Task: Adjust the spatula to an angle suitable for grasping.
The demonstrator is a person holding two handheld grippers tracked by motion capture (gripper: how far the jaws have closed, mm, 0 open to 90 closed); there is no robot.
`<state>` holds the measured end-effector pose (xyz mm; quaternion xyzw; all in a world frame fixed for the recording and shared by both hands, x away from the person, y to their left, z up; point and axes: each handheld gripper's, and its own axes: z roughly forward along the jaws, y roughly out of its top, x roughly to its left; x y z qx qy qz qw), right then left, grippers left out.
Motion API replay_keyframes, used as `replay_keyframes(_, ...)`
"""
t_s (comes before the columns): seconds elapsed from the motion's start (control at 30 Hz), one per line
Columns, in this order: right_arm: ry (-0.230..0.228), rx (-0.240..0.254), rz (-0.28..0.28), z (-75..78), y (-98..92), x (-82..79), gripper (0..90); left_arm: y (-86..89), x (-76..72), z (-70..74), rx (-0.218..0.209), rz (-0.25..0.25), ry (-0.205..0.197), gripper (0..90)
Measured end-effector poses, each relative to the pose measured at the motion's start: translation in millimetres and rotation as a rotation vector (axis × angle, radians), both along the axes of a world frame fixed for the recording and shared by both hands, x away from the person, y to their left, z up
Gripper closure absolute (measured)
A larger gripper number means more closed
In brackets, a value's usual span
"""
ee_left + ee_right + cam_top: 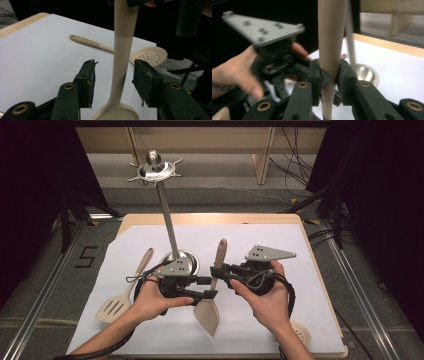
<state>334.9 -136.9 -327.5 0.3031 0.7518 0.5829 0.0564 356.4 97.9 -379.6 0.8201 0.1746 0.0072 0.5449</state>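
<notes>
The worktop (280,240), under white paper, filled the middle of the high view, with the tall metal stand (167,220) rising from its base toward the upper left. Just below centre, the beige spatula (212,290) hung between both hands, handle up and blade down. Held by one grip alone, it could probably swing or slide downward, and its blade might knock the stand's base or the slotted turner (122,295) at lower left. The right claw (329,78) was clamped tight on the spatula's handle. The left claw (113,80) stood apart, pads clear on either side of the neck, holding nothing.
</notes>
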Motion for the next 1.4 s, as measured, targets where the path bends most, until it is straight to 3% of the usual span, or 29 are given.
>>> replay_keyframes(0.03,-0.001,0.002,0.026,0.8,0.4,-0.9,76.2,1.7,0.7,0.6,0.003,-0.015,-0.006,54.1)
replay_keyframes(0.13,0.000,0.018,0.101,2.3,1.8,-2.1,76.2,3.2,0.1,-0.1,-0.019,-0.061,0.047,56.8)
replay_keyframes(0.17,-0.001,0.018,0.118,2.0,2.0,-2.0,76.2,3.7,1.2,-0.6,-0.024,-0.090,0.042,58.0)
replay_keyframes(0.23,-0.005,0.019,0.136,1.0,2.1,-0.7,76.2,3.8,-0.1,-1.9,-0.040,-0.107,0.081,62.1)
replay_keyframes(0.27,0.000,0.028,0.151,0.2,2.1,-0.4,76.2,4.0,0.6,-2.3,-0.047,-0.132,0.075,64.3)
replay_keyframes(0.37,0.006,0.046,0.175,-1.2,1.9,0.7,76.2,4.6,-2.9,-2.3,-0.070,-0.146,0.108,74.9)
replay_keyframes(0.4,0.008,0.059,0.186,-1.9,1.8,1.5,76.2,4.9,-3.3,-1.8,-0.069,-0.163,0.102,76.4)
replay_keyframes(0.43,0.023,0.064,0.188,-1.9,1.5,1.3,76.2,4.6,-5.9,-0.9,-0.062,-0.151,0.110,77.1)
replay_keyframes(0.53,0.004,0.082,0.208,-5.0,1.5,3.9,75.8,3.6,-9.0,1.2,-0.041,-0.131,0.086,77.9)
replay_keyframes(0.63,0.015,0.093,0.169,-4.2,0.6,0.0,67.4,4.8,-10.4,1.6,-0.006,-0.062,0.080,78.1)
replay_keyframes(0.67,-0.016,0.084,0.144,-3.9,-0.3,-0.4,64.9,6.0,-9.8,1.7,0.007,-0.044,0.069,78.1)
replay_keyframes(0.8,-0.018,0.055,0.056,-5.3,-11.1,-5.6,62.4,11.5,-8.0,3.2,0.044,0.041,0.033,78.1)
replay_keyframes(0.83,-0.047,0.033,0.034,-7.8,-14.5,-3.8,62.3,13.1,-7.3,3.4,0.039,0.047,0.032,78.1)
replay_keyframes(0.9,-0.030,0.013,-0.016,-12.8,-22.0,-5.1,62.3,16.0,-6.4,4.6,0.037,0.065,0.010,78.1)
replay_keyframes(0.93,-0.054,-0.004,-0.043,-16.7,-26.0,-3.4,62.4,17.3,-7.0,5.1,0.032,0.086,0.011,78.1)
replay_keyframes(1.03,-0.033,-0.029,-0.138,-28.4,-36.5,-3.7,62.3,21.4,-6.2,5.2,0.013,0.110,0.007,78.1)
replay_keyframes(1.1,-0.035,-0.078,-0.202,-37.3,-42.0,-5.0,62.5,24.6,-6.1,5.7,0.009,0.127,-0.005,78.1)
replay_keyframes(1.2,-0.041,-0.143,-0.242,-49.0,-48.4,-4.7,63.2,30.0,-5.6,6.1,0.006,0.144,-0.015,78.1)
replay_keyframes(1.23,-0.015,-0.149,-0.270,-51.6,-49.3,-6.3,63.2,31.8,-5.4,6.0,0.005,0.151,-0.017,78.1)
replay_keyframes(1.27,-0.029,-0.161,-0.262,-54.8,-52.3,-4.1,62.9,33.7,-4.6,5.7,-0.004,0.152,-0.019,78.1)
replay_keyframes(1.37,-0.001,-0.162,-0.306,-59.9,-58.9,-5.9,61.5,39.8,-4.1,7.4,0.002,0.173,-0.033,78.1)
replay_keyframes(1.4,-0.017,-0.166,-0.303,-61.4,-62.0,-4.8,61.1,41.3,-3.6,7.8,-0.006,0.174,-0.035,78.1)
